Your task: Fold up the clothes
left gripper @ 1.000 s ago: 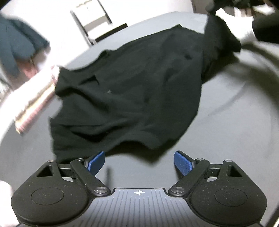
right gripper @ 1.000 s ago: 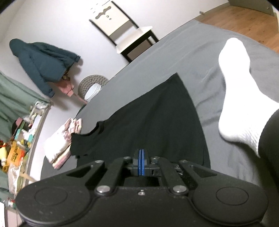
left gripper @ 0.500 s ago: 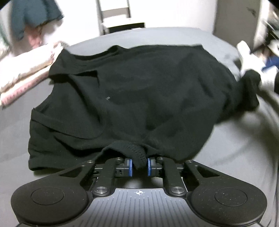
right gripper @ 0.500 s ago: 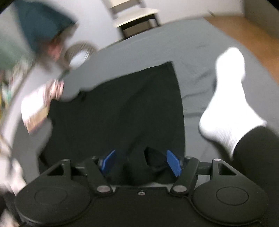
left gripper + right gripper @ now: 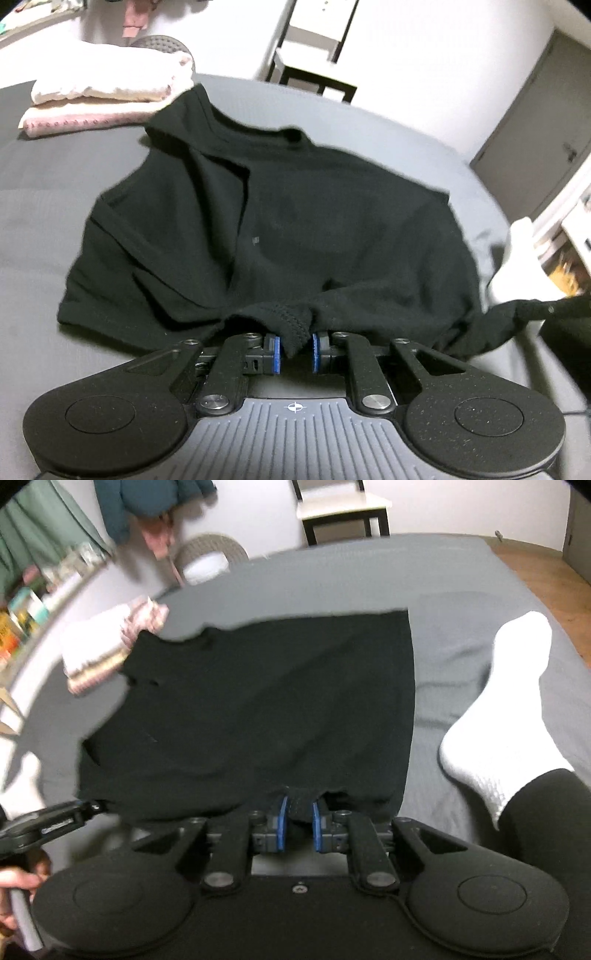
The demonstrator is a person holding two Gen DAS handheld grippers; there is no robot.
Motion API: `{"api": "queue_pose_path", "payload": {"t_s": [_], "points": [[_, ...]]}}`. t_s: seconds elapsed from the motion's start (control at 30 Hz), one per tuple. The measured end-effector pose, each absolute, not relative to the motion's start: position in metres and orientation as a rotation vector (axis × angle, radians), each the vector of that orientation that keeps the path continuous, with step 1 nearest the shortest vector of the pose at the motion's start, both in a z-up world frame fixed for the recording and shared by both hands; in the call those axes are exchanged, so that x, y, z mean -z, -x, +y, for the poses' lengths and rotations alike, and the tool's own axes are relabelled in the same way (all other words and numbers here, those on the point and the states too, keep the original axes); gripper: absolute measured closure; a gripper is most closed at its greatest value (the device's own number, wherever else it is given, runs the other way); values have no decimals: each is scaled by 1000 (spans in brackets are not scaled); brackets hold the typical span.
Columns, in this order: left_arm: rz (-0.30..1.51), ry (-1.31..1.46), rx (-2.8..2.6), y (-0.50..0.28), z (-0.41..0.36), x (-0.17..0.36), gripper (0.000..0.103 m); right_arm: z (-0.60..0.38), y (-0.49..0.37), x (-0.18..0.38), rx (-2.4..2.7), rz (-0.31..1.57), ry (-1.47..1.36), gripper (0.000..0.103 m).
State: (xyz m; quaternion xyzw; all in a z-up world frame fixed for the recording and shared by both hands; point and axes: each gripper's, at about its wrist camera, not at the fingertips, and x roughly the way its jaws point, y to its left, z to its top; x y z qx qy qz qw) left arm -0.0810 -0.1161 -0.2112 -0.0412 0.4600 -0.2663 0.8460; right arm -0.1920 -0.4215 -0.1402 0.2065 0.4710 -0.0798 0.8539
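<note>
A black shirt (image 5: pixel 295 221) lies spread on the grey bed (image 5: pixel 44 184). Its near edge is lifted. The left gripper (image 5: pixel 294 350) pinches a bunched bit of the hem between its blue pads (image 5: pixel 276 350). The right gripper (image 5: pixel 297 825) pinches another bit of the hem, more to the right. Both sit low at the near side of the bed and point toward the collar. A stack of folded clothes (image 5: pixel 110 96) sits just past the shirt's shoulder. A foot in a white sock (image 5: pixel 498 716) rests beside the shirt on the right.
</note>
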Motion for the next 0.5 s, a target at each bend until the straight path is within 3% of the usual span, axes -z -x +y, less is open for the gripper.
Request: {"api": "queue_pose_path", "payload": {"t_s": [0.23, 0.5], "points": [[1134, 30, 610, 74, -105, 203, 88, -423, 220, 119, 132, 1051, -325, 89], [1123, -193, 528, 77, -115, 221, 87, -433, 211, 174, 231, 1302, -254, 89]]}}
